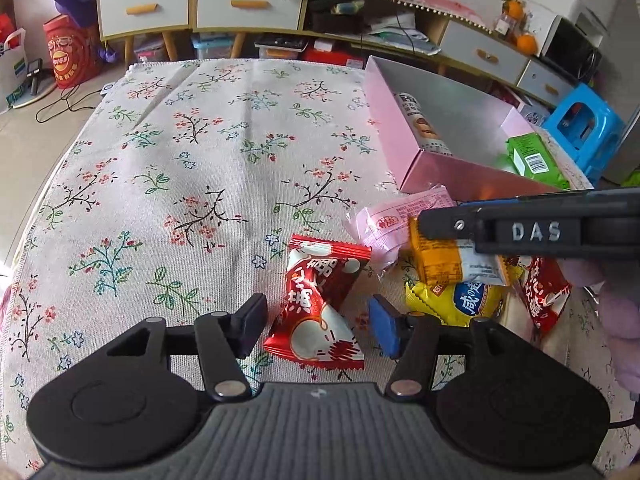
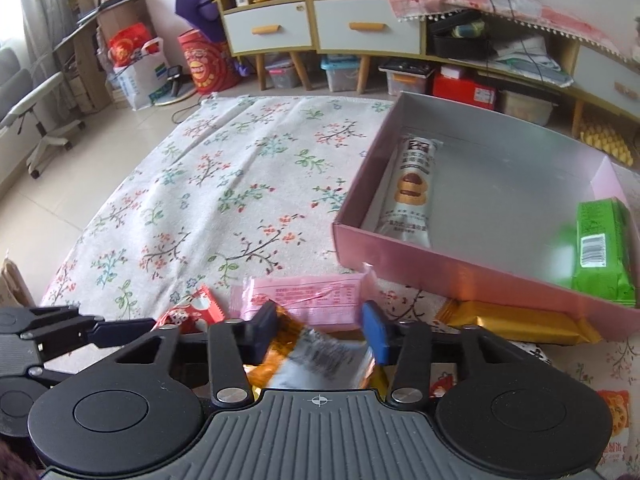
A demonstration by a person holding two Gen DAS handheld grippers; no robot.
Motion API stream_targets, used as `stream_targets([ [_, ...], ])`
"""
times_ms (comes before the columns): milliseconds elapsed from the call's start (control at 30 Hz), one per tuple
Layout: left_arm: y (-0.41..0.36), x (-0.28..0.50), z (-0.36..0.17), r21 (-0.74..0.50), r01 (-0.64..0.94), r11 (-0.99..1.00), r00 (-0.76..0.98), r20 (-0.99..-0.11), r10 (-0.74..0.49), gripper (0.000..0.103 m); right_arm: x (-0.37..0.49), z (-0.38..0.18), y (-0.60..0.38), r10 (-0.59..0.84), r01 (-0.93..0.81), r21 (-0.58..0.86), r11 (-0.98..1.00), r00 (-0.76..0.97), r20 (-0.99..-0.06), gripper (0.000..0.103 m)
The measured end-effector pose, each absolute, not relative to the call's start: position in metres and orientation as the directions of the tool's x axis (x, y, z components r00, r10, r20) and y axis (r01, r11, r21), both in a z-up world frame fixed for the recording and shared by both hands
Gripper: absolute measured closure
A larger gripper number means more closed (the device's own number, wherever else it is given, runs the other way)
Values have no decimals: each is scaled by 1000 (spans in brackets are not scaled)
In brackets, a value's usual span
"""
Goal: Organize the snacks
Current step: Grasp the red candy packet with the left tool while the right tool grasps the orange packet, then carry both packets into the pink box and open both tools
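Note:
My left gripper (image 1: 318, 326) is open around a red and white snack packet (image 1: 320, 300) lying on the floral cloth. My right gripper (image 2: 320, 330) has its jaws around an orange and white packet (image 2: 316, 356), which also shows in the left wrist view (image 1: 452, 260); I cannot tell whether they press on it. A pink packet (image 2: 304, 298) lies just beyond. The pink box (image 2: 440, 264) holds a white biscuit tube (image 2: 412, 184) and a green packet (image 2: 604, 252).
A gold bar (image 2: 516, 324) lies against the box's front wall. A yellow packet (image 1: 456, 300) and another red packet (image 1: 544, 292) lie under my right gripper. Cabinets and storage bins stand beyond the table's far edge.

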State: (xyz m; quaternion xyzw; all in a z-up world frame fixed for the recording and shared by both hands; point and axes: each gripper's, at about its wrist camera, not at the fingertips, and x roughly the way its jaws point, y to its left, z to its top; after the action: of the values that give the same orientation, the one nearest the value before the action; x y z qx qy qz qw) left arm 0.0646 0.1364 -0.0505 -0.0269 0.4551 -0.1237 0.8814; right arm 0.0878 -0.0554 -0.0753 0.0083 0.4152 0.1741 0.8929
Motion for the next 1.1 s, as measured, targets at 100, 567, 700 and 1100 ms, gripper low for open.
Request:
stream_targets([
  [100,136,65,-51,-158,188,969,556,-796,-238,53,93,-74,-66,328,-267,206,941,582,-744,79],
  [567,137,64,-48,-159,156,975,548,-808,-219,67,93,-67,-88,472,-309,358,881,534,-701,62],
  [700,135,62,-48,-141,169,975,547,-810,-212,68,79,-62,-80,469,-440,234,867,564,-680,30],
  [1100,133,62,-48,-123,181,976,549,-811,-205,69,58,-87,-59,372,-588,-83,804,609,-701,35],
])
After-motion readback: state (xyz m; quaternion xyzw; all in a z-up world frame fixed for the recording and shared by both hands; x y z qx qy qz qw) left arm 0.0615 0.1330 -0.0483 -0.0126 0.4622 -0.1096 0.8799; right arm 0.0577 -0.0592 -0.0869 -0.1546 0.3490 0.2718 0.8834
